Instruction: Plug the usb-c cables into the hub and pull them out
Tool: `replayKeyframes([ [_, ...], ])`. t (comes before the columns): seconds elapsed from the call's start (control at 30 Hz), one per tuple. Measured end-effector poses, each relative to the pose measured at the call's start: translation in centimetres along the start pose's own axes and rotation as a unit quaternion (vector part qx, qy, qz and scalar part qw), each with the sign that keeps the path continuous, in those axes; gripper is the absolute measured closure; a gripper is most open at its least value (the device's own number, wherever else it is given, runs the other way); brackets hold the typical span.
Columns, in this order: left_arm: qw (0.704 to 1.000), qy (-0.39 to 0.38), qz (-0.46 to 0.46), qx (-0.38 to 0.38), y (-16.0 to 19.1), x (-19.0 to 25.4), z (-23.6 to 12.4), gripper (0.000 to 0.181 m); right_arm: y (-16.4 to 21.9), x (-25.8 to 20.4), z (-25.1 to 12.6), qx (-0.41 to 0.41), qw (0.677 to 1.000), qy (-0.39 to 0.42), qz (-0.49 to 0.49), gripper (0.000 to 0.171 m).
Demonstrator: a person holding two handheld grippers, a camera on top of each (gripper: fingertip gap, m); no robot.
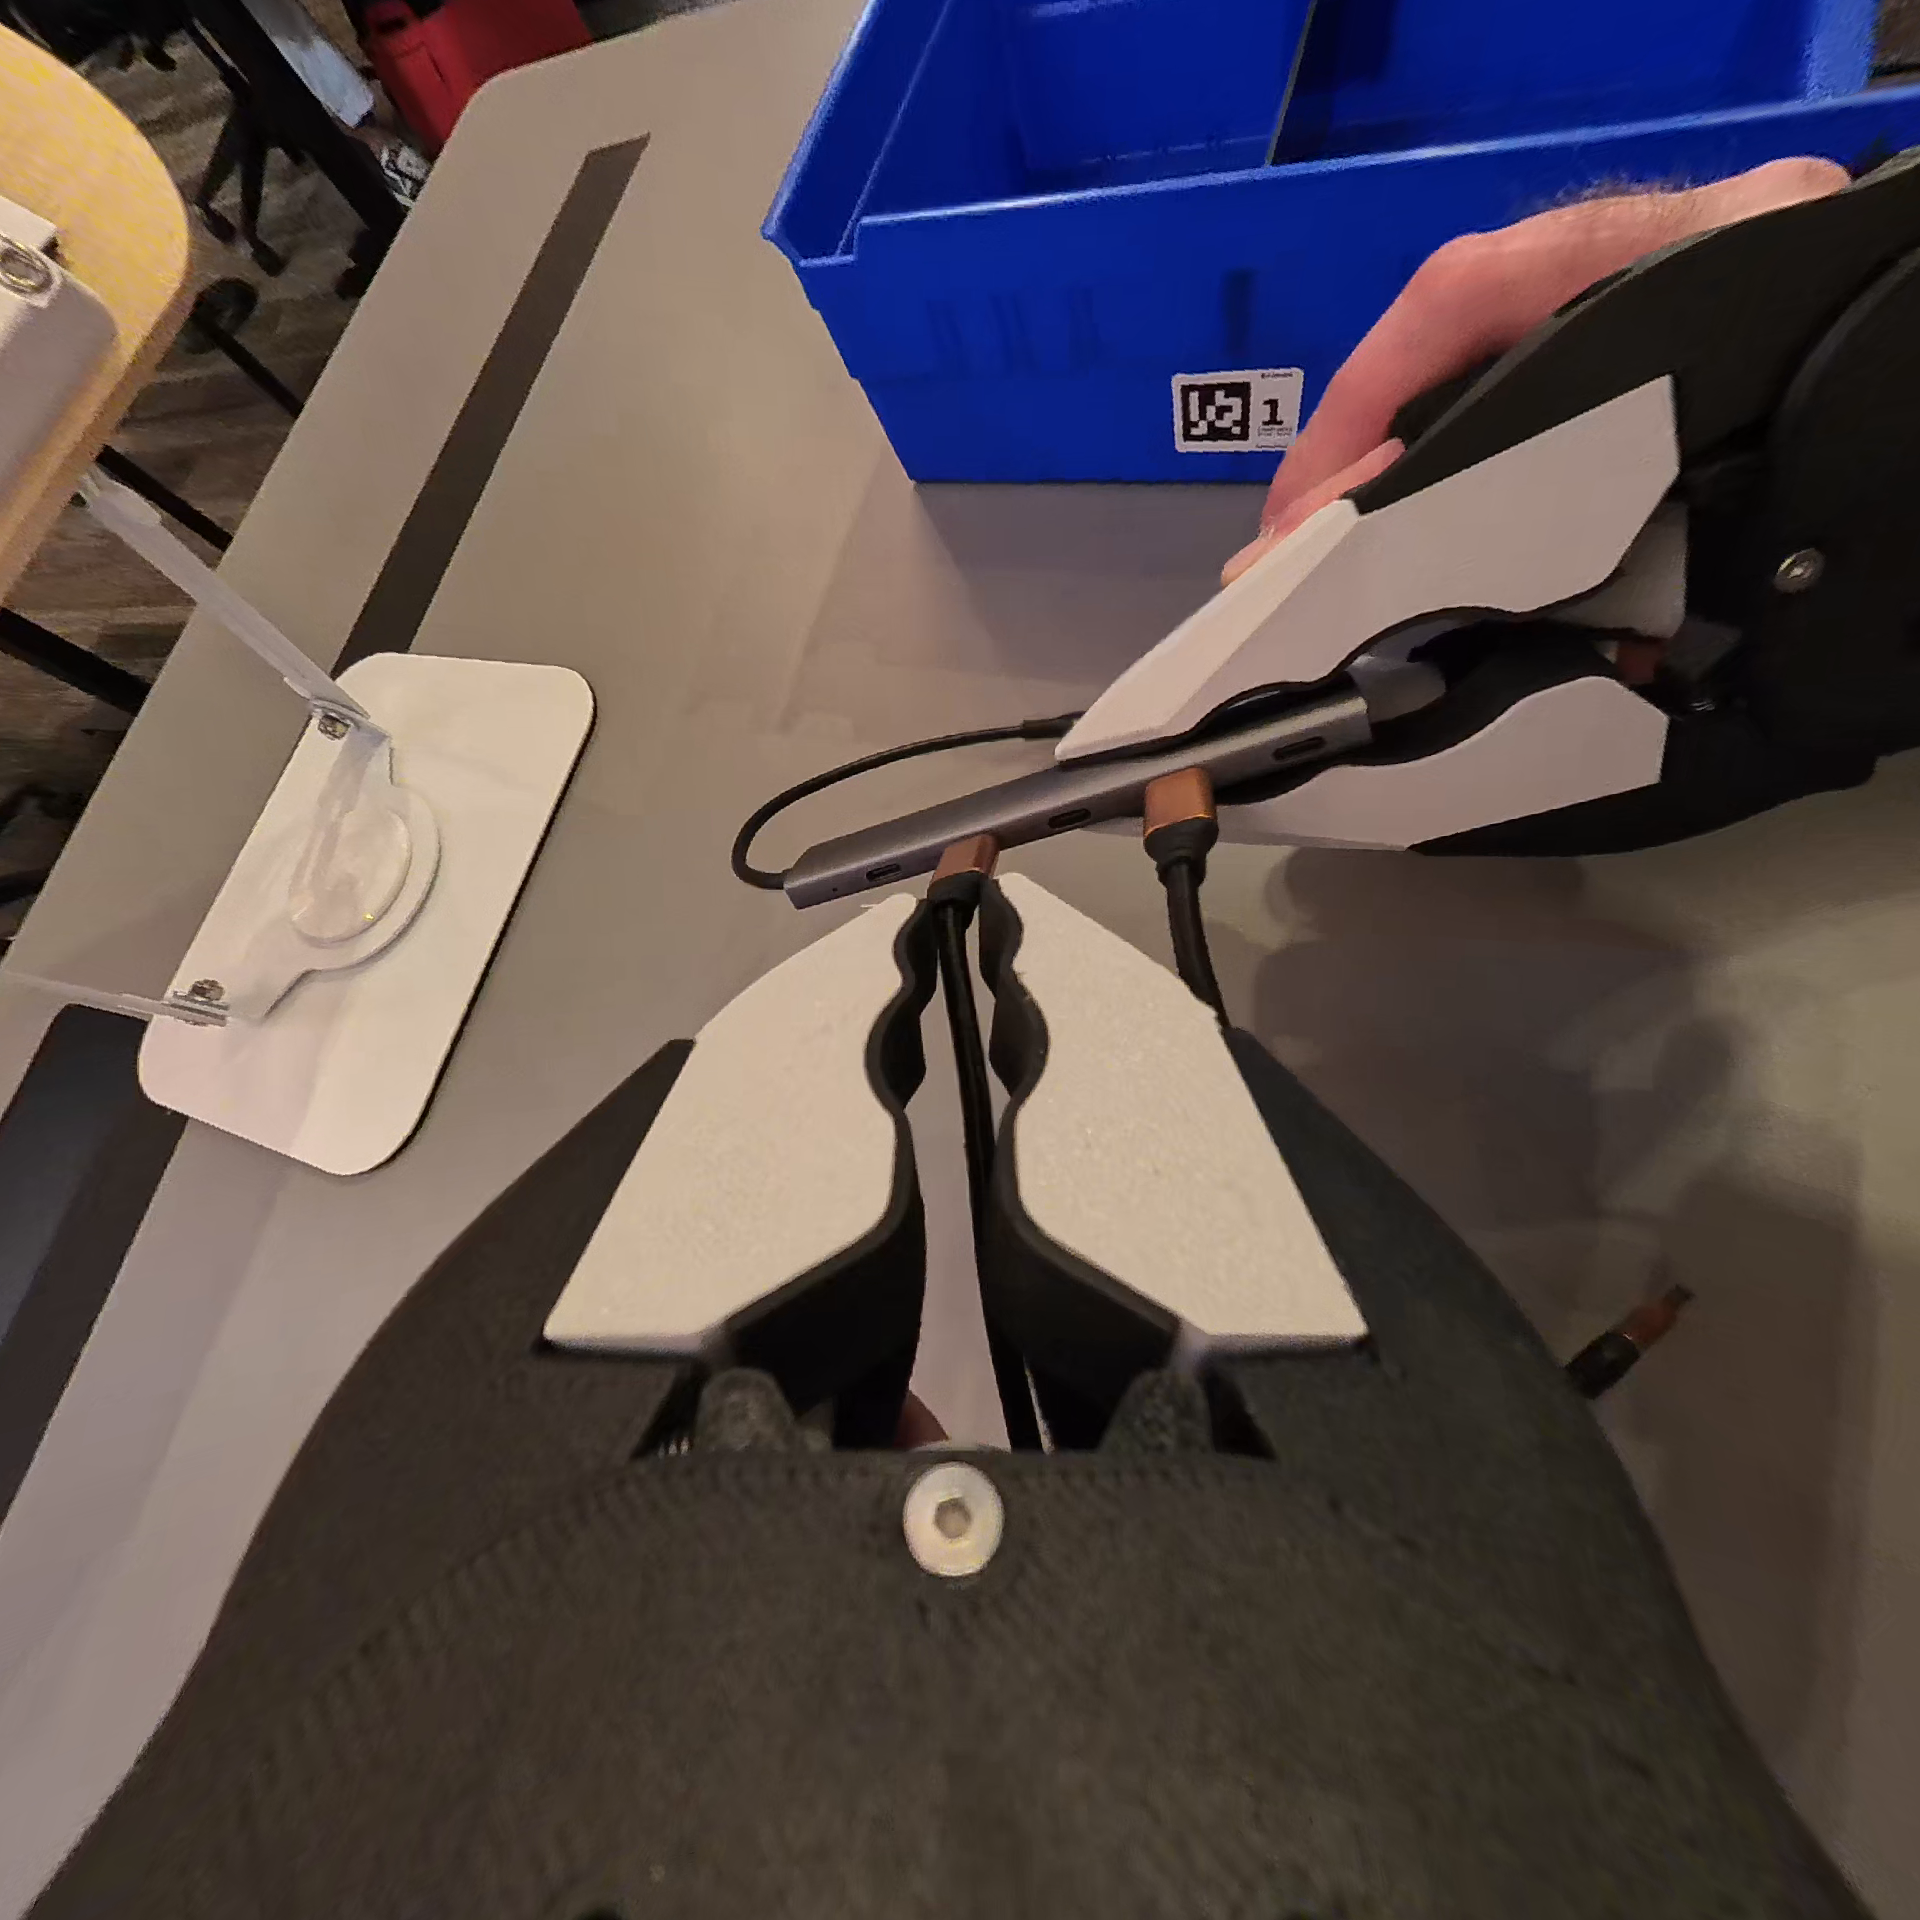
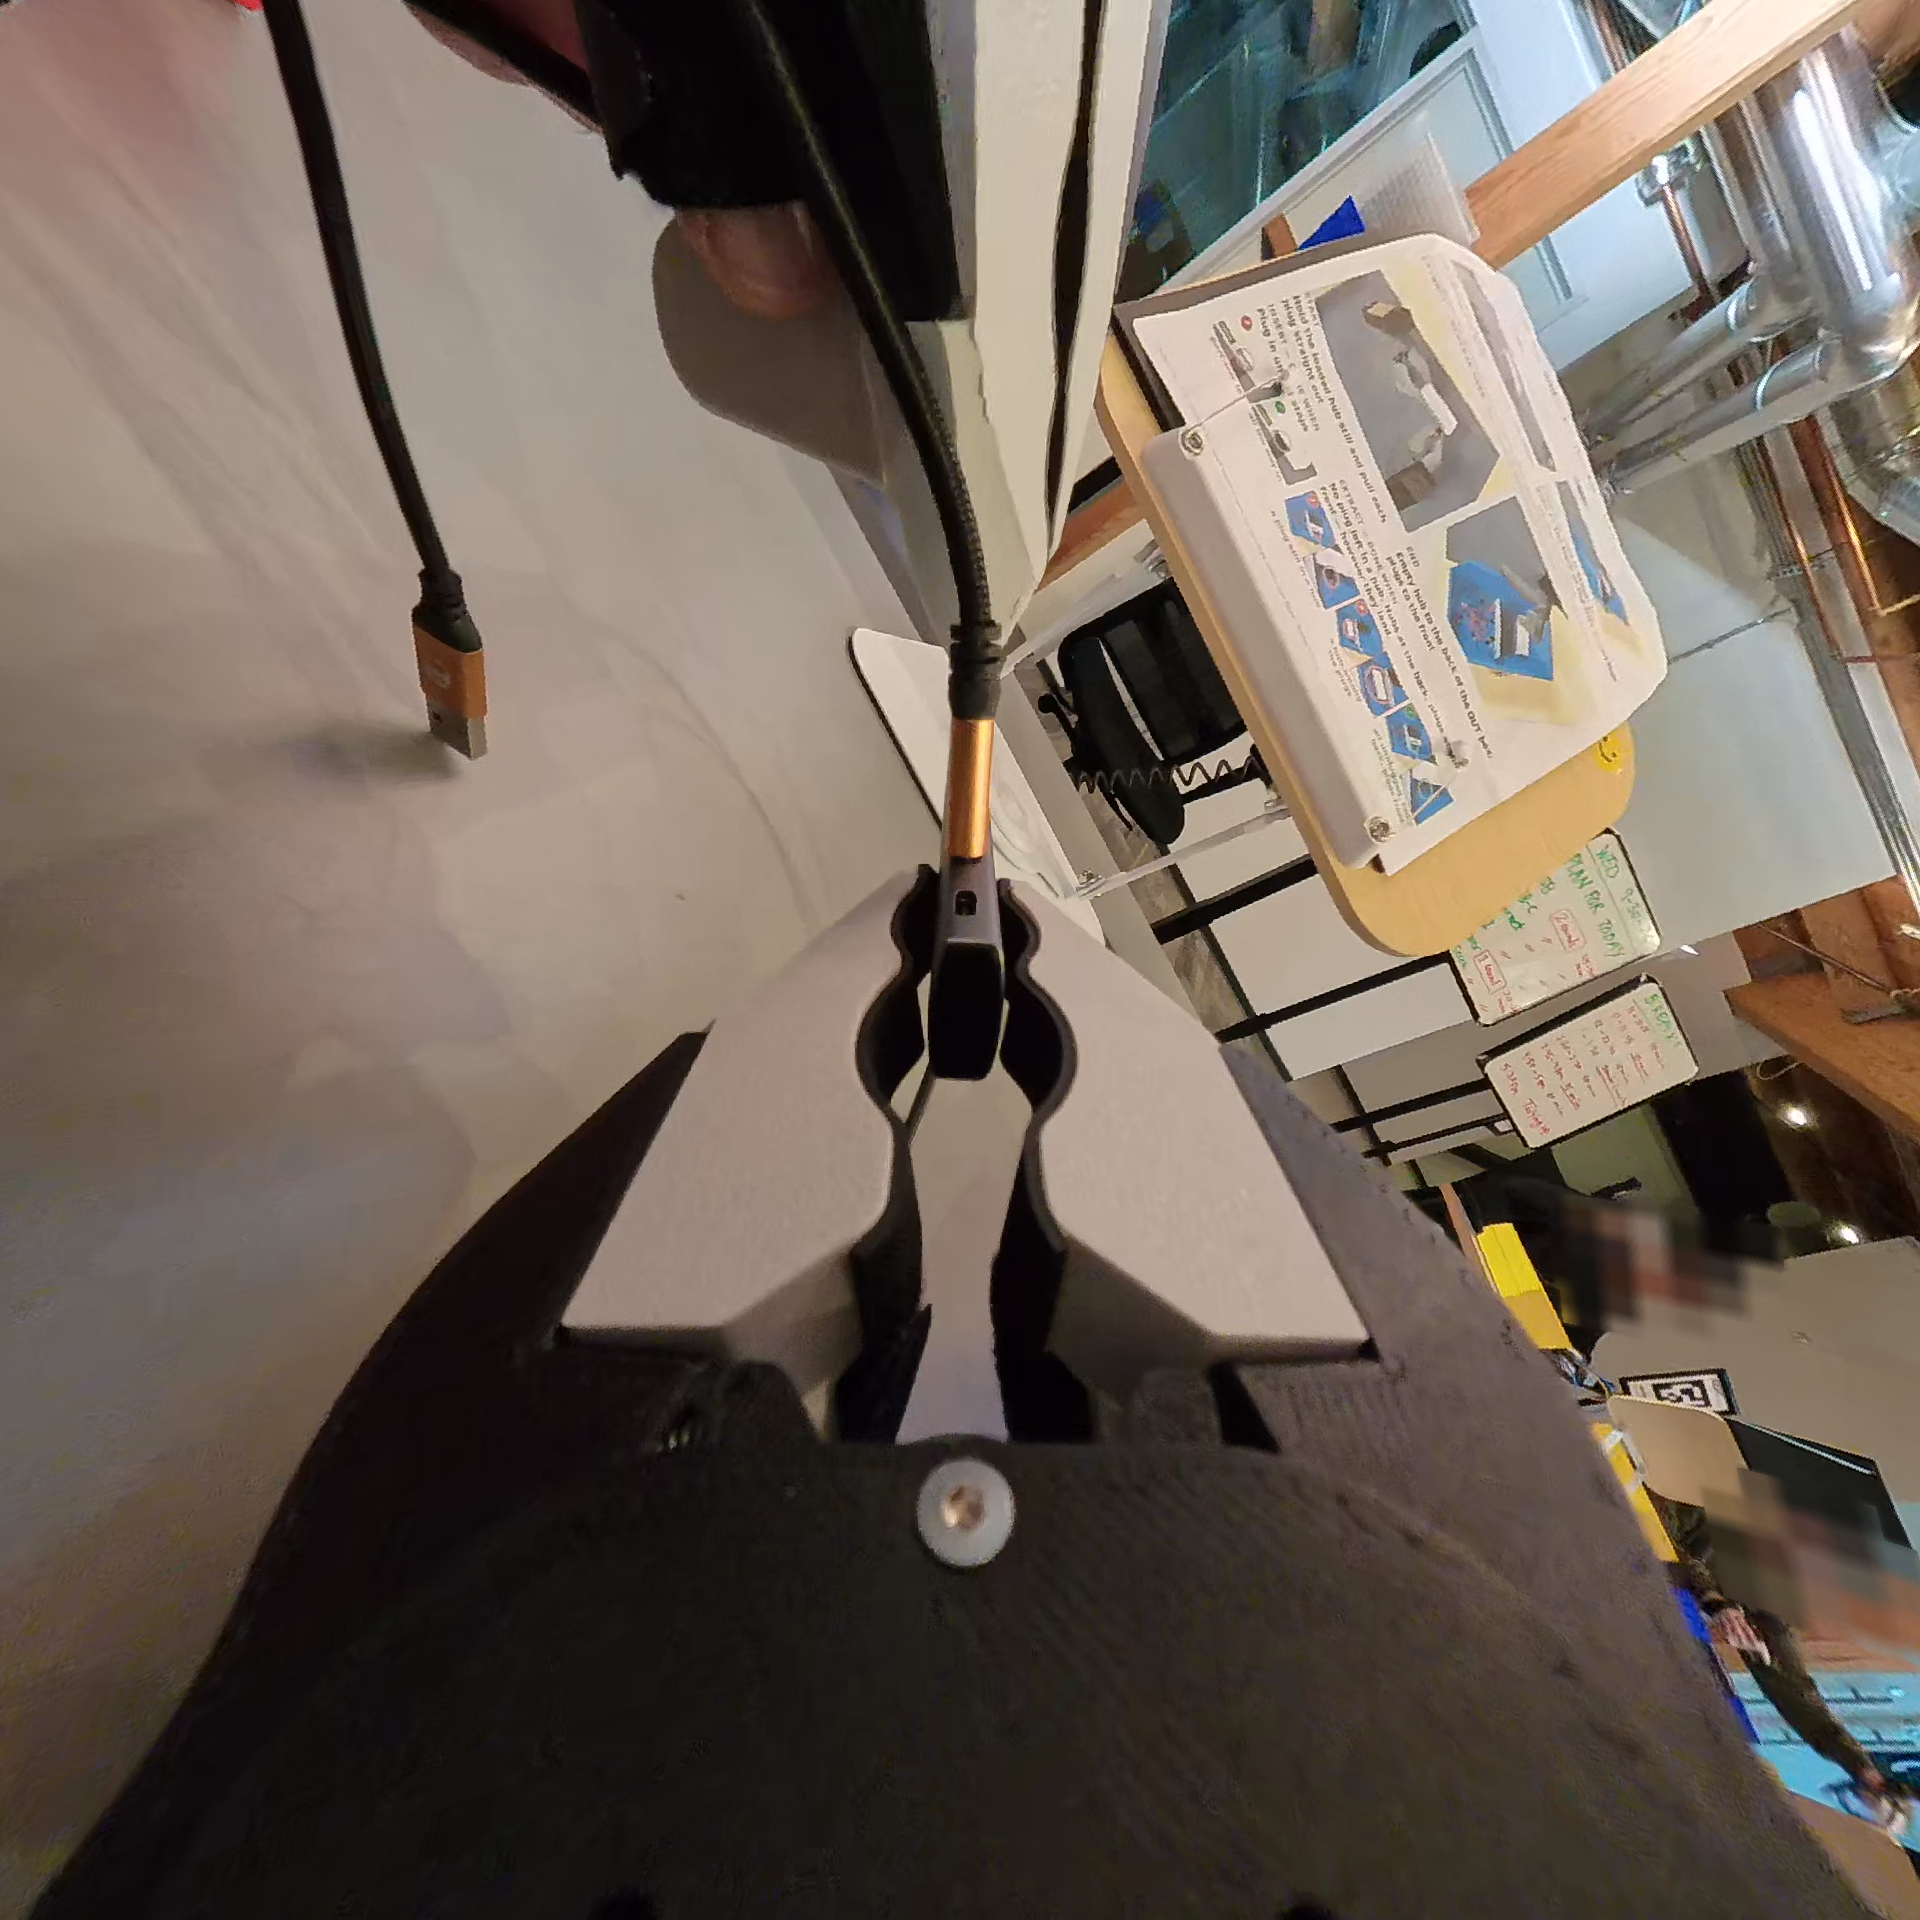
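Grey tabletop (image 1: 644,540) fills both views, with a blue bin (image 1: 1039,301) at the upper right of the left wrist view. At centre right there, the right gripper (image 1: 1132,769) is clenched on a slim grey metal hub (image 1: 997,821), held off the surface. Two black cables with copper-coloured plugs sit in its side ports. The left gripper (image 1: 951,904) is closed around the nearer cable (image 1: 961,997), just behind its plug (image 1: 964,862).
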State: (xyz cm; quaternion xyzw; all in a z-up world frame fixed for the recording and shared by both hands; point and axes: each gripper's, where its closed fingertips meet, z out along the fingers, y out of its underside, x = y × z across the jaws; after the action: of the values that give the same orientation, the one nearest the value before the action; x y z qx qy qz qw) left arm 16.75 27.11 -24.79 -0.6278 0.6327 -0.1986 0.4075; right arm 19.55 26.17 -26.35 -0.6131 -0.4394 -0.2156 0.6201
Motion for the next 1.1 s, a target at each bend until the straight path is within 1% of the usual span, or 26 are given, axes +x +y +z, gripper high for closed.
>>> replayKeyframes([
  [0.13, 1.000, -0.016, 0.003, 0.005, -0.1, 0.0, -0.2, 0.174, -0.3, 0.0, -0.1, 0.003, 1.000, 0.002, 0.000, 0.165],
  [0.23, 1.000, 0.011, -0.020, 0.013, 0.1, 0.1, -0.4, 0.174, -0.8, 0.0, -0.4, 0.014, 1.000, 0.003, -0.003, 0.165],
  [0.33, 0.998, 0.035, -0.043, 0.040, -0.3, -0.1, -0.8, 0.173, -1.5, 0.5, -0.7, 0.026, 1.000, 0.005, 0.004, 0.165],
  [0.47, 0.996, 0.054, -0.047, 0.061, -0.7, -0.1, -1.3, 0.173, -1.9, 0.8, -0.8, 0.037, 0.999, 0.002, 0.008, 0.165],
  [0.67, 0.995, 0.050, -0.042, 0.078, -1.2, -0.1, -1.9, 0.174, -2.2, 1.5, -0.9, 0.040, 0.999, 0.010, 0.006, 0.165],
  [0.73, 0.993, 0.060, -0.054, 0.089, -1.5, 0.0, -2.1, 0.174, -2.4, 1.7, -1.0, 0.047, 0.999, 0.013, 0.003, 0.165],
  [0.9, 0.990, 0.087, -0.045, 0.103, -2.0, 0.1, -2.7, 0.175, -2.9, 2.1, -1.3, 0.073, 0.997, 0.001, 0.026, 0.165],
  [1.1, 0.990, 0.081, -0.040, 0.111, -2.8, -0.2, -3.1, 0.175, -3.1, 2.8, -1.1, 0.072, 0.997, 0.011, 0.023, 0.165],
])
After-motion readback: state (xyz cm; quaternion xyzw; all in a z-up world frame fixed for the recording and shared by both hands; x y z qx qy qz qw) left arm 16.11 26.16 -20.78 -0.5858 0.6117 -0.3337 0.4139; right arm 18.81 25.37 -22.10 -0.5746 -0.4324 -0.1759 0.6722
